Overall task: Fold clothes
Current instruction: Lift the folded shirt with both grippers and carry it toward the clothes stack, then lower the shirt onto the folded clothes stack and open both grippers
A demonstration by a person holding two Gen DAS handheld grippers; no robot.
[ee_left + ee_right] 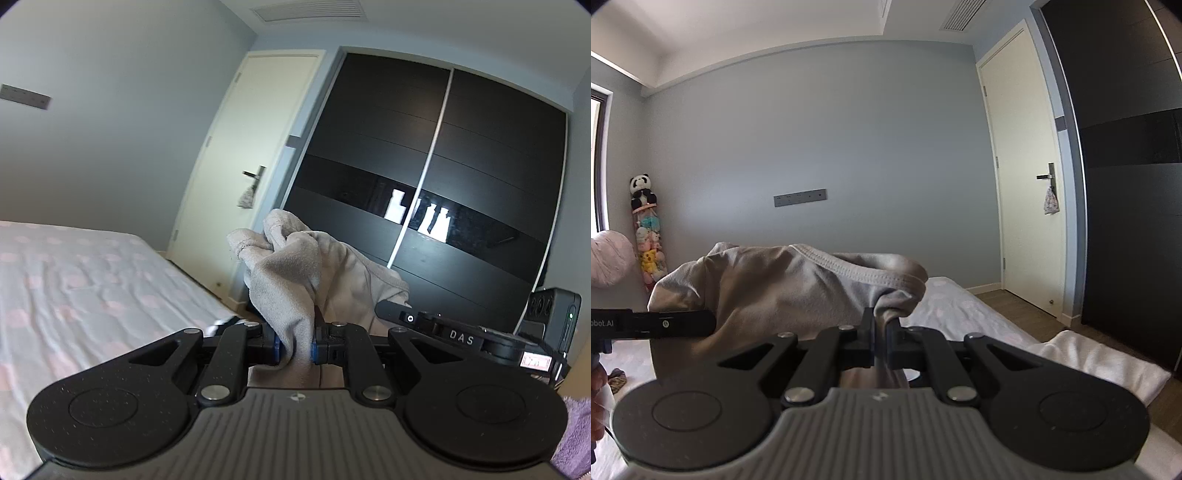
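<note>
A light grey garment (295, 273) is held up in the air between both grippers. My left gripper (295, 349) is shut on a bunched fold of it, and the cloth rises in a crumpled peak above the jaws. My right gripper (881, 332) is shut on the garment's ribbed hem (849, 269), which arches over the jaws. The right gripper's body (461, 338) shows at the right of the left wrist view, and the left gripper's body (653, 323) at the left of the right wrist view. The rest of the garment hangs below, hidden.
A bed with a pink-dotted sheet (74, 288) lies below and to the left. A white towel (1100, 362) lies on the bed's corner. A black sliding wardrobe (443, 184) and a cream door (1023, 166) stand ahead. Plush toys (646, 236) hang at the far wall.
</note>
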